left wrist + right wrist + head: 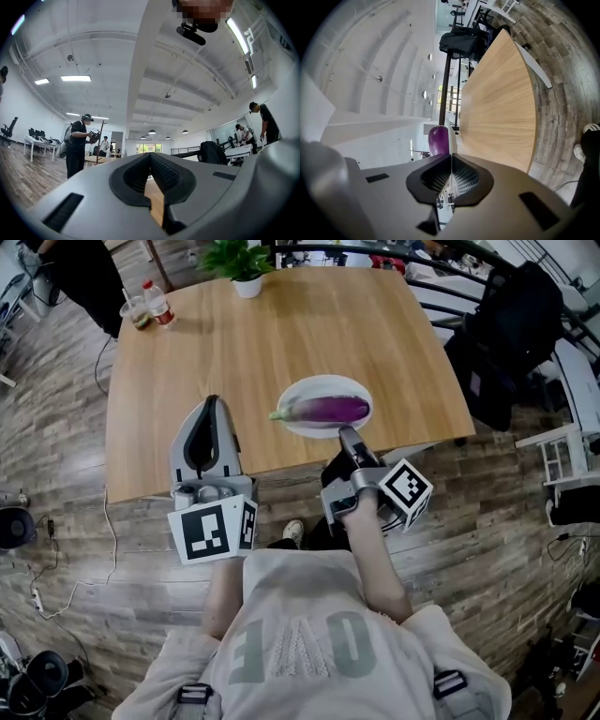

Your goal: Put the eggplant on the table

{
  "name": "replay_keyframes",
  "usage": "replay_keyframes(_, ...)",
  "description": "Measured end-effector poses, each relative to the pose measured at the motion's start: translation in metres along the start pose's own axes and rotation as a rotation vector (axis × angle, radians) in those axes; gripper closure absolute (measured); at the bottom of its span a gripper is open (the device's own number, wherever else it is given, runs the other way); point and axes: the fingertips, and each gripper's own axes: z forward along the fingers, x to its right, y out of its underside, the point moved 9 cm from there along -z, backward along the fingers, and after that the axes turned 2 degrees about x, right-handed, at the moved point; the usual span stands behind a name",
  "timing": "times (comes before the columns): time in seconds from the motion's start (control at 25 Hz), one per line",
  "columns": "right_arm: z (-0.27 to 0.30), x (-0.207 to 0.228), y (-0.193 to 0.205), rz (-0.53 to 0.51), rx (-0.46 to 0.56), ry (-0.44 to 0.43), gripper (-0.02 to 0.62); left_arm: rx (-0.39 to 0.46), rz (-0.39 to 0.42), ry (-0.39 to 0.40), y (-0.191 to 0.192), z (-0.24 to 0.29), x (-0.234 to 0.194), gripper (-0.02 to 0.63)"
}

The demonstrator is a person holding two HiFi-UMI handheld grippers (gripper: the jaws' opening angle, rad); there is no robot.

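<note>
Two claws in view. Right claw [349, 434] clenched on the near rim of the white plate [300, 426]; the rim runs edge-on between its pads. Purple eggplant [328, 409] lies lengthwise on the plate, stem to the left, near the tabletop's [281, 334] front edge. Left claw [210, 401] clenched on nothing, over the tabletop, left of the plate and apart from it.

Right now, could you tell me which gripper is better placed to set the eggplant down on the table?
The right. The right gripper looks shut on the near rim of the white plate carrying the eggplant; the left gripper is shut, empty, off to the side.
</note>
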Motion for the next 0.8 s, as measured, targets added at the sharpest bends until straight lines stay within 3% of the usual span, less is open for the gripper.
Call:
replay_keyframes(0.4,0.036,0.001,-0.044,-0.007,-0.099,0.042,0.571,-0.054,0.007,-0.079,0.019,0.043,0.028,0.598)
replay_keyframes(0.56,0.062,0.000,-0.073,-0.011,-0.148,0.047,0.571,-0.052,0.019,-0.114,0.021,0.070,0.048,0.598)
replay_keyframes(0.8,0.079,-0.001,-0.085,-0.019,-0.217,0.023,0.571,-0.036,0.052,-0.161,0.017,0.079,0.066,0.598)
